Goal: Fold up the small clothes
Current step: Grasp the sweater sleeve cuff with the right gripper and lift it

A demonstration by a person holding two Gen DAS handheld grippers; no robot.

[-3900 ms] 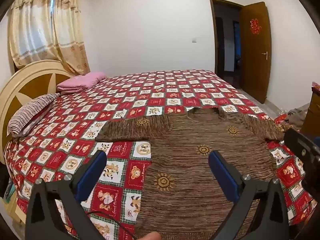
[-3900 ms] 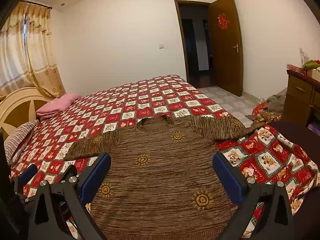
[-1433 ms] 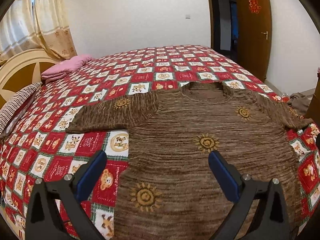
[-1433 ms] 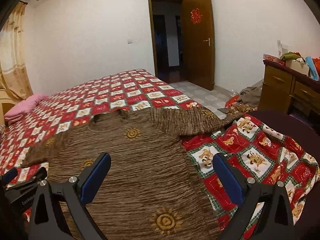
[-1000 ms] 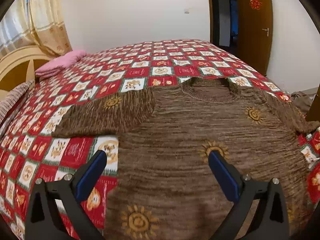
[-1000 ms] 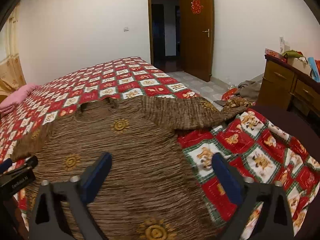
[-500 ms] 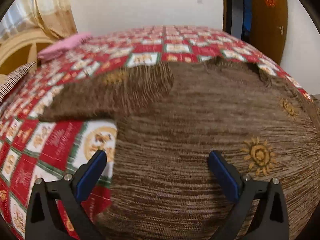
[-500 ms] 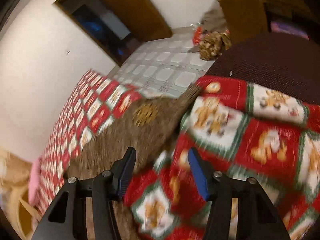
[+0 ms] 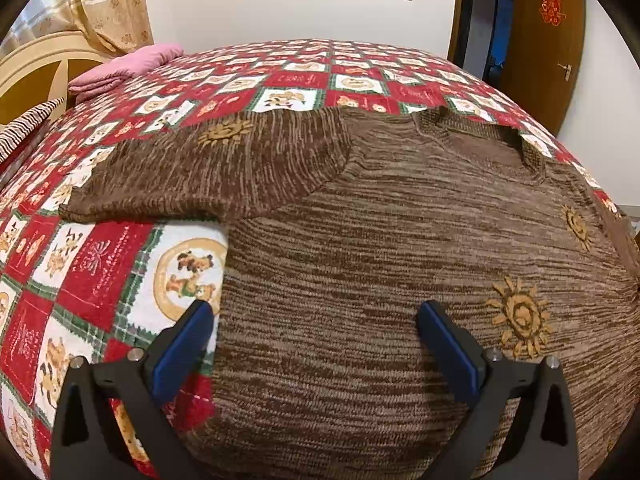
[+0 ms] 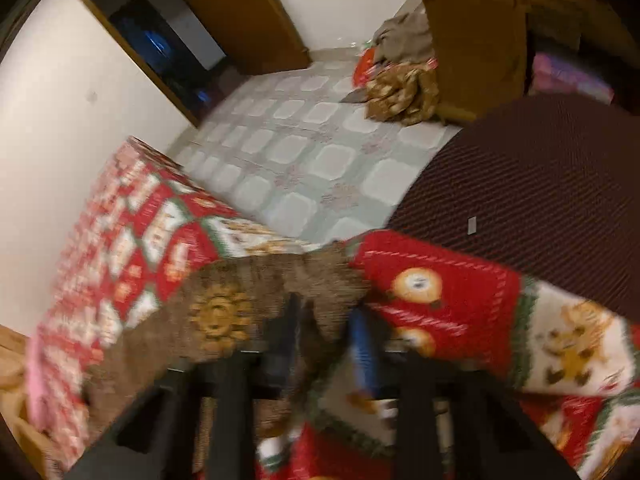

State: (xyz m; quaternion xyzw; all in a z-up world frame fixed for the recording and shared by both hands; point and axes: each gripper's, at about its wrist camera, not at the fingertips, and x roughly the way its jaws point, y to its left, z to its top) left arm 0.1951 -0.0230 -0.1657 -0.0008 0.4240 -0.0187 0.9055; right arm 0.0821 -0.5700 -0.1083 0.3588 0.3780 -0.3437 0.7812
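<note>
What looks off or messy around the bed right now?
A heap of crumpled clothes lies on the tiled floor against the wooden dresser. On the bed, the brown sweater lies flat, sleeve spread over the quilt; nothing torn or spilled.

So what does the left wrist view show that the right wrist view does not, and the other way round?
Only the left wrist view shows the sweater's collar, the folded pink cloth, the headboard and the curtain; the left tongs stand wide open over the sweater's body.

Only the right wrist view shows the tiled floor, a heap of clothes by a wooden cabinet, and the right tongs narrowed around the sleeve end; blur hides whether they grip.

Both show the brown sweater, the bear-patterned bedspread and the door.
</note>
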